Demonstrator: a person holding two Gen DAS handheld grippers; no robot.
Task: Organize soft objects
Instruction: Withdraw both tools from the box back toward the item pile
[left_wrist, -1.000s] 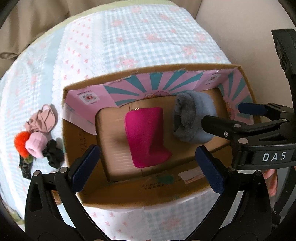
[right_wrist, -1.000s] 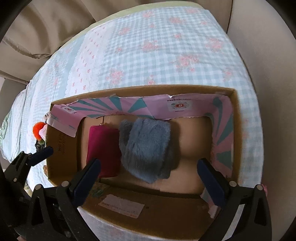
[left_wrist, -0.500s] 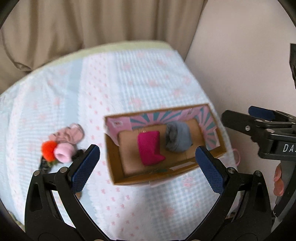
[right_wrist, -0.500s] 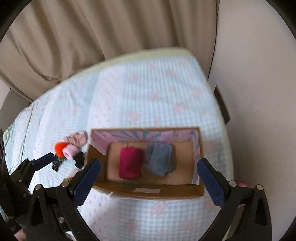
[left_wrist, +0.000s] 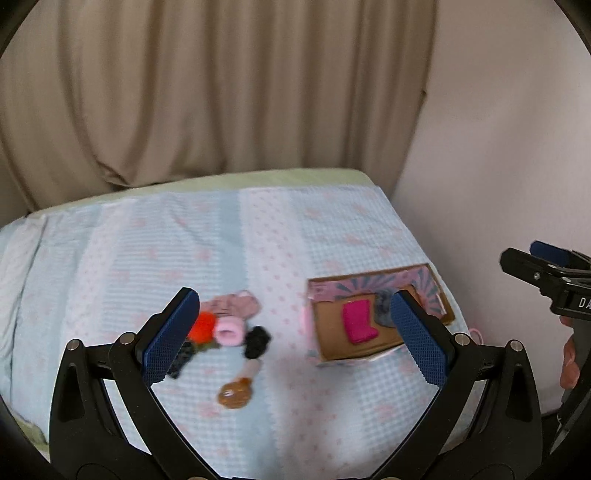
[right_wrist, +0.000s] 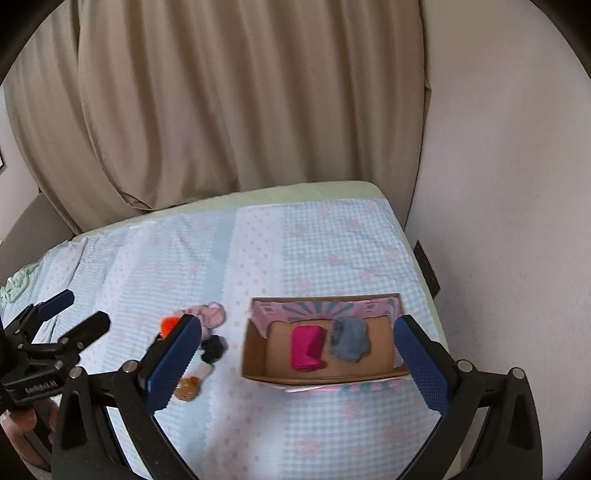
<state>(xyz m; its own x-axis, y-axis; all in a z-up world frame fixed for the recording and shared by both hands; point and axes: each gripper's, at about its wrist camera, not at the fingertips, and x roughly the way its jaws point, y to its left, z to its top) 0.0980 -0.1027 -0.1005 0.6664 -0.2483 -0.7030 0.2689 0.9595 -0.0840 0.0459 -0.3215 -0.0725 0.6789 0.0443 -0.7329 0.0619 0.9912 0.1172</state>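
A cardboard box (right_wrist: 258, 365) with a pink and teal lining sits on the bed; it also shows in the left wrist view (left_wrist: 354, 352). Inside it lie a magenta pouch (right_wrist: 306, 347) and a grey fluffy item (right_wrist: 349, 339). Left of the box is a heap of soft things: a pink cloth (left_wrist: 236, 306), an orange pompom (left_wrist: 202, 326), a pink roll (left_wrist: 228, 331), a black scrunchie (left_wrist: 256, 341) and a brown piece (left_wrist: 234, 395). My left gripper (left_wrist: 295, 339) and right gripper (right_wrist: 295, 365) are both open, empty and high above the bed.
The bed has a pale blue checked cover (right_wrist: 332, 258). Beige curtains (right_wrist: 221, 110) hang behind it and a white wall (right_wrist: 498, 184) runs along its right side. A dark wall plate (right_wrist: 427, 266) sits near the bed's right edge.
Both grippers have pulled up and back from the box, so the whole bed and the heap of soft things show now. Both stay open and empty.
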